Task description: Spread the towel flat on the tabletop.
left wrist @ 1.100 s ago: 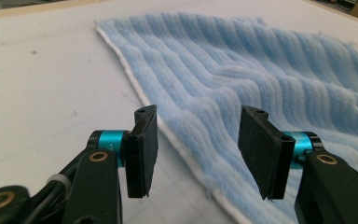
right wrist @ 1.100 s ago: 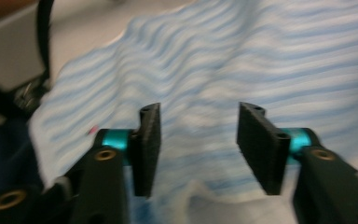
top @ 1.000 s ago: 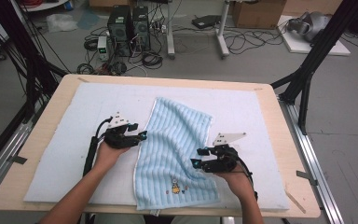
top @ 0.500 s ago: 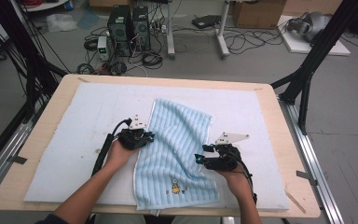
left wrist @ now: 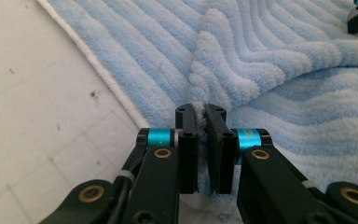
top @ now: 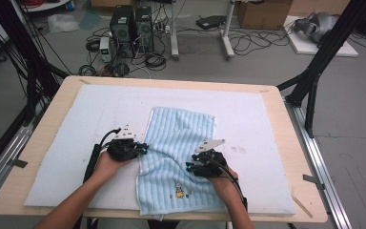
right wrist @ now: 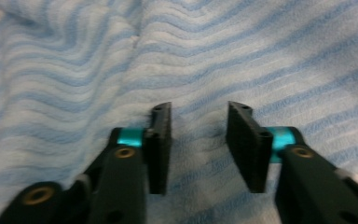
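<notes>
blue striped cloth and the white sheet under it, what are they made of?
Light blue ribbed towel: looks like soft terry cotton or microfibre, matte; fuzzy raised ridges, white hemmed edge, bunching where the left gripper pinches it. White table cover: probably foam or felt-like sheet, matte, with faint grid marks and dark specks.

Lighting was even and diffuse from overhead; no hard shadows on the table [top: 286, 109]. High view was soft and low in detail, floor clutter indistinct. Left gripper view was sharp on the towel [left wrist: 279, 60] ribs, with a dark shadow under the jaws. Right gripper view was blurred throughout, towel stripes smeared, colours washed pale. No glare was noted.
</notes>
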A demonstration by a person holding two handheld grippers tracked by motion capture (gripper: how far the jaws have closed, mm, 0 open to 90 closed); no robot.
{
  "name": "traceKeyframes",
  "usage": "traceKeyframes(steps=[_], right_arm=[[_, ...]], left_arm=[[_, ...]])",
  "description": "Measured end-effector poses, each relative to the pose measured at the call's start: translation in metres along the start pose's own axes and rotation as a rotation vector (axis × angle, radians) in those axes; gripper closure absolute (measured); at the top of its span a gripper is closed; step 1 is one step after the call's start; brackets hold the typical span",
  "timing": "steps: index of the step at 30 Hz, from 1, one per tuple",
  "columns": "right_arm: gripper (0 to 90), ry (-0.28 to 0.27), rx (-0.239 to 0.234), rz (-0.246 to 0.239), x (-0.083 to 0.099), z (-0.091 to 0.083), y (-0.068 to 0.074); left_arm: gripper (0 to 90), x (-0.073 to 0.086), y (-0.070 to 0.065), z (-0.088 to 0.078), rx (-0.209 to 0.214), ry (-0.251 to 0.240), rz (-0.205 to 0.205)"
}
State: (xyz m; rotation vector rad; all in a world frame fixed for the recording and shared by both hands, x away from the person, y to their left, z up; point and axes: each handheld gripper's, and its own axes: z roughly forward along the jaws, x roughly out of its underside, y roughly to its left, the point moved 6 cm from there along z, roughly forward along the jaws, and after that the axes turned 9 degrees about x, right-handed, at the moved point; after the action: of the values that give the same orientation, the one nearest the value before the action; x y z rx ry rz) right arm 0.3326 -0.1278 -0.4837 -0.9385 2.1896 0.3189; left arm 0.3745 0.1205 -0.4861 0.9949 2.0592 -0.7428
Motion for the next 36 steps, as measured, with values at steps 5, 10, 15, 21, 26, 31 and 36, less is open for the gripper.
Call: traceKeyframes(steps=[5,10,15,21,26,31,36], right_arm=[[81.5,0.034,-0.078,-0.043,0.002,-0.005,0.007],[66.3,-0.025,-0.073,-0.028,-0.003,-0.012,0.007],[61.7,-0.167,0.012,0.014,-0.019,-0.028,-0.009],[53.6,-0.183,0.169,0.116,-0.033,-0.029,-0.046],[48.2,-0.106,0.267,0.171,-0.041,-0.007,-0.083],[43.0,-0.028,0.350,0.204,-0.048,0.025,-0.118],[58.7,0.063,0.372,0.196,-0.042,0.049,-0.140]], left_arm=[[83.4,0.006,-0.004,-0.009,0.024,-0.014,0.000],[55.0,0.005,0.000,-0.013,0.003,-0.065,-0.046],[39.8,0.005,0.008,-0.018,-0.009,-0.107,-0.105],[39.9,0.005,0.009,-0.019,0.005,-0.123,-0.117],[40.1,0.002,0.010,-0.020,0.002,-0.144,-0.129],[40.2,0.000,0.011,-0.022,0.002,-0.157,-0.137],[40.1,0.002,0.014,-0.028,-0.001,-0.162,-0.145]])
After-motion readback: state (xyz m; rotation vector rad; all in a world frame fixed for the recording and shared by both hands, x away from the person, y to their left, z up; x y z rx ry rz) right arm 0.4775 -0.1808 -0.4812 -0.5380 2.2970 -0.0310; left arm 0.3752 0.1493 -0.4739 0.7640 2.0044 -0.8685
